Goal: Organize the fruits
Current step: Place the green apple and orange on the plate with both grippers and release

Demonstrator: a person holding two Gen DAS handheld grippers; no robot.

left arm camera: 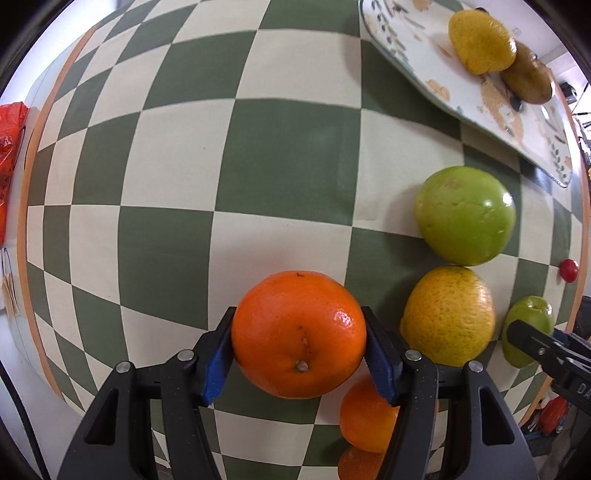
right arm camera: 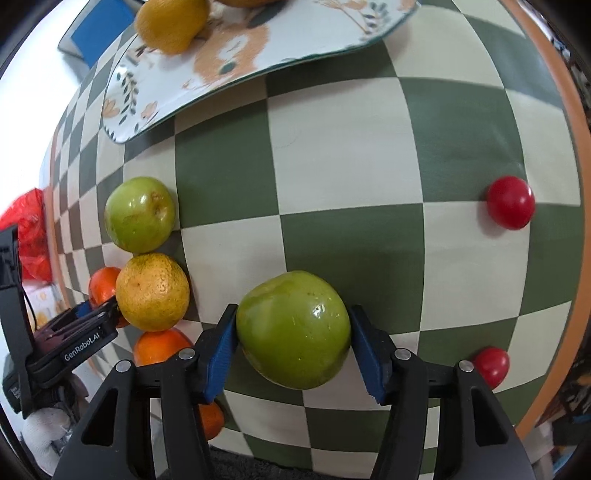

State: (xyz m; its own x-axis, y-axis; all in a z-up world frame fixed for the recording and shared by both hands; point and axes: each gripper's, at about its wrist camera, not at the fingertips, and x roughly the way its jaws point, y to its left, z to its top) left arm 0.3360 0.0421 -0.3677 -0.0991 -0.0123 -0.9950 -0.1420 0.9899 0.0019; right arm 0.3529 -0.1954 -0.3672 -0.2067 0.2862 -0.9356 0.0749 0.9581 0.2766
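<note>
My left gripper (left arm camera: 299, 350) is shut on an orange (left arm camera: 298, 334), held over the checkered tablecloth. My right gripper (right arm camera: 293, 349) is shut on a green apple (right arm camera: 293, 328); it also shows in the left wrist view (left arm camera: 526, 336). On the cloth lie another green apple (left arm camera: 464, 216) (right arm camera: 139, 213), a yellow-orange citrus (left arm camera: 448, 314) (right arm camera: 152, 291) and two more oranges (left arm camera: 365, 417) (right arm camera: 159, 347). A patterned tray (left arm camera: 424, 66) (right arm camera: 236, 70) holds a yellow lemon (left arm camera: 482, 40) (right arm camera: 171, 24) and a brownish fruit (left arm camera: 528, 79).
Two red cherry tomatoes (right arm camera: 510, 202) (right arm camera: 491, 365) lie to the right on the cloth. The round table's orange edge (right arm camera: 576, 155) curves close on the right. A red plastic bag (left arm camera: 9, 147) lies beyond the table's left edge.
</note>
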